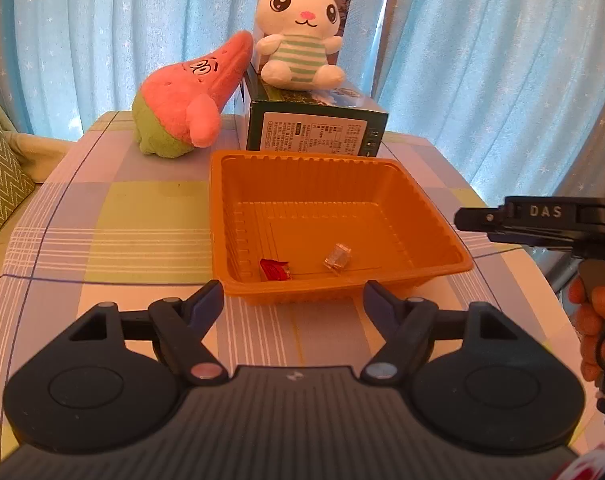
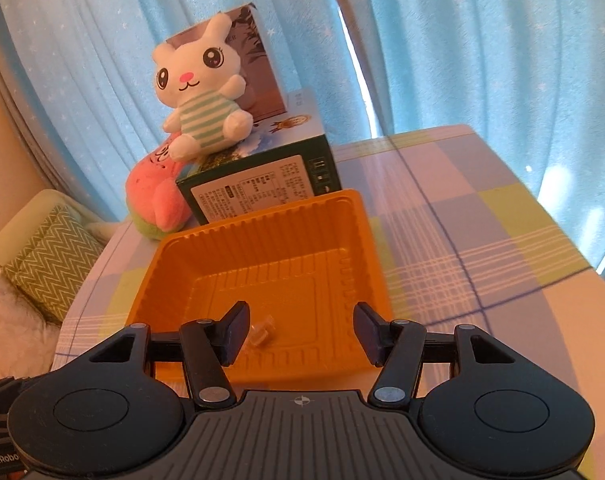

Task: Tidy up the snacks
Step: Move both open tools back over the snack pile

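An orange plastic tray [image 1: 422, 204] sits on the checked tablecloth. In it lie a red wrapped snack [image 1: 275, 270] near its front left corner and a clear wrapped snack [image 1: 337, 257] near its front middle. My left gripper [image 1: 293, 300] is open and empty, just in front of the tray's near wall. My right gripper [image 2: 300, 330] is open and empty, over the tray's [image 2: 262, 224] near part, with the clear snack [image 2: 262, 330] between its fingers on the tray floor. The right gripper's body also shows in the left wrist view [image 1: 542, 224].
Behind the tray stands a dark green box [image 1: 314, 128] with a white bunny plush [image 1: 302, 28] on it. A pink and green star plush [image 1: 190, 100] leans beside the box. A cushion [image 2: 46, 256] lies left of the table. Blue curtains hang behind.
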A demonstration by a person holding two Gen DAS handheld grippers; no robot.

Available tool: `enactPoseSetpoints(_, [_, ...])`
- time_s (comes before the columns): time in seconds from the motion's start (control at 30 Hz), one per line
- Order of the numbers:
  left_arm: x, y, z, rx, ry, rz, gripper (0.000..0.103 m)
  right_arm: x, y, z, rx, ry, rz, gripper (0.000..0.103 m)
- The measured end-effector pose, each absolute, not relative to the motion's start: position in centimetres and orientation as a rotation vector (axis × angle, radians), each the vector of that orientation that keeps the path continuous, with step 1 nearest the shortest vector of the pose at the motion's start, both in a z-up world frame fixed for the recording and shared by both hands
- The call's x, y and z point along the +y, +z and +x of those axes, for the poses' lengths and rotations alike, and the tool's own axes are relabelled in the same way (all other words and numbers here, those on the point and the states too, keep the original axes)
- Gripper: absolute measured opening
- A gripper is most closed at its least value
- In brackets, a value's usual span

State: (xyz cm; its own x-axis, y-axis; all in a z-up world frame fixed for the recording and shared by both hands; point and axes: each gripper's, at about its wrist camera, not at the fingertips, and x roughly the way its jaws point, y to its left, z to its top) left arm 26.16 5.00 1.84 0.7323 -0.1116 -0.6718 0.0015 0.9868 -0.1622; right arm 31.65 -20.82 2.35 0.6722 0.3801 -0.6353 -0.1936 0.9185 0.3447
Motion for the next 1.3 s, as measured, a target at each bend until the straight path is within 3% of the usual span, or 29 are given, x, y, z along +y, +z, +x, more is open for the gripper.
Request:
enactPoseSetpoints(0.7, [3.2,4.5,8.5,0.734,-0.006,-0.116,0.080,-24.4,3.9,9.6,0.780,0.257,0.259,0.058])
enactPoseSetpoints(1.3, [2.9,0.1,3.1,0.841,-0.045,-0.013,0.077,-22.4,1.1,4.7,0.831,0.312,0.167,0.058])
